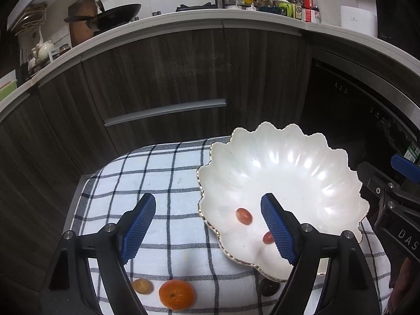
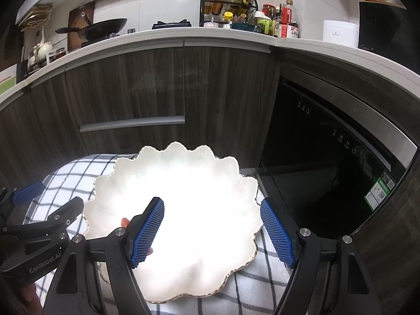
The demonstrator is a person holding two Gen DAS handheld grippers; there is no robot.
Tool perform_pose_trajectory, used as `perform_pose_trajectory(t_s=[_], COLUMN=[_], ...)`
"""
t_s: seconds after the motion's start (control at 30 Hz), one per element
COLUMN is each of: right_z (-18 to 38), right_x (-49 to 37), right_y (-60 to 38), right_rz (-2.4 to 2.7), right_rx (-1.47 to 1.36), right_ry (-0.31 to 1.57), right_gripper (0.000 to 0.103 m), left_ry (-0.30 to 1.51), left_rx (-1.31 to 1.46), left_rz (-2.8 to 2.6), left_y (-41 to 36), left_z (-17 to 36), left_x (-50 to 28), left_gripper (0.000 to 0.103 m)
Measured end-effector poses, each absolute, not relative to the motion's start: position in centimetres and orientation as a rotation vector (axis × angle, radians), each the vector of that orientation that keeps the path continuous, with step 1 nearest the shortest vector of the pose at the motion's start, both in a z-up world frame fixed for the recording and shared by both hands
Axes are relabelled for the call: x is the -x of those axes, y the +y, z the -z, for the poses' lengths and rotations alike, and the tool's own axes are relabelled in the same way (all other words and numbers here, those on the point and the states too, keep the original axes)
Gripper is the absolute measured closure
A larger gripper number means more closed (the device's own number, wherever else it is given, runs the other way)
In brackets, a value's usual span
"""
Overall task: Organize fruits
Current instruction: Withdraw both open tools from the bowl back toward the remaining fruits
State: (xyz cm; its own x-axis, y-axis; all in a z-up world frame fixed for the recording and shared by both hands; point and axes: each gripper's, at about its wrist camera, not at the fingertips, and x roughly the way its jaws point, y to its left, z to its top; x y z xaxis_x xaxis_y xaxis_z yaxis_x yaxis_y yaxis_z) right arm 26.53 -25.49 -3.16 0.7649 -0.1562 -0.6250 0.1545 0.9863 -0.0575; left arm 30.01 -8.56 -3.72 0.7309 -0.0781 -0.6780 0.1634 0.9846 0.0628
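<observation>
A white scalloped plate with a gold rim rests on a checked cloth. Two small red fruits lie in its near left part. My left gripper is open above the plate's left rim, holding nothing. On the cloth near me lie a tangerine, a small brown fruit and a dark fruit at the plate's edge. In the right wrist view the plate is glaring white, and my right gripper hangs open and empty over it. One red fruit peeks out beside its left finger.
Dark wood cabinets with a drawer handle stand behind the cloth, and a black appliance door is at the right. The counter above carries a wok and several bottles. The left gripper's fingers show at the right view's left edge.
</observation>
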Motion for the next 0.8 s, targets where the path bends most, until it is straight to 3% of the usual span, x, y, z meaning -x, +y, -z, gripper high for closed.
perform_pose_trajectory(t_s=[0.8], right_z=[2.0], right_x=[-24.5], right_y=[-21.8], right_rz=[0.133], right_rx=[-0.005], right_ry=[0.675], right_gripper=[0.026], left_ry=[0.720], left_rx=[-0.113], left_rz=[0.069], left_y=[-3.8], left_z=[2.5], left_x=[-26.4], left_gripper=[0.019])
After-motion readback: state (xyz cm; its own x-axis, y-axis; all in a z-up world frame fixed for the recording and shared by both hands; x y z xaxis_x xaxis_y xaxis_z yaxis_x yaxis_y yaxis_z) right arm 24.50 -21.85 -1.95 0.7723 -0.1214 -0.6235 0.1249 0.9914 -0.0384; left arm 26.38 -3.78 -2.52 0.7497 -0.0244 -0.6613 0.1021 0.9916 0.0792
